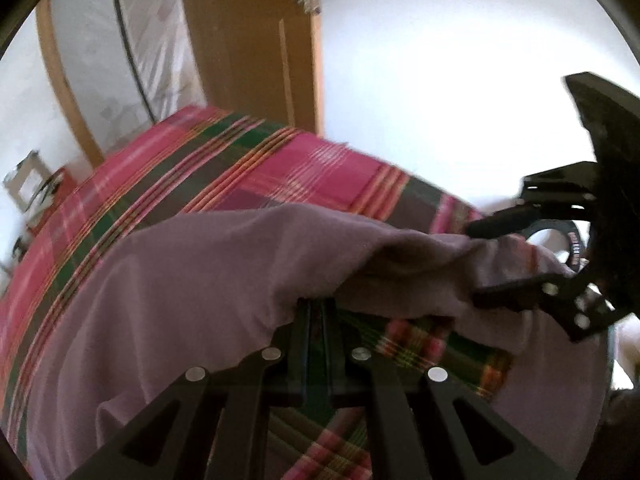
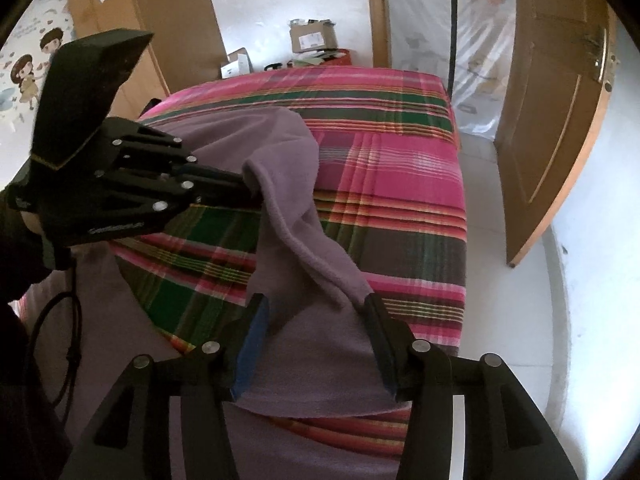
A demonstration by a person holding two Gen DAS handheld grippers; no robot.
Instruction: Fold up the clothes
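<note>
Partly, garment hides left gripper jaws (grip unclear); right gripper jaws apart.

The left claw reaches in from the left of the right wrist view, angled downward, its fingers nearly together with only a narrow slit between them; the right claw points down and forward, its two fingers standing wide apart; a dark sleeve shows behind the left one.
</note>
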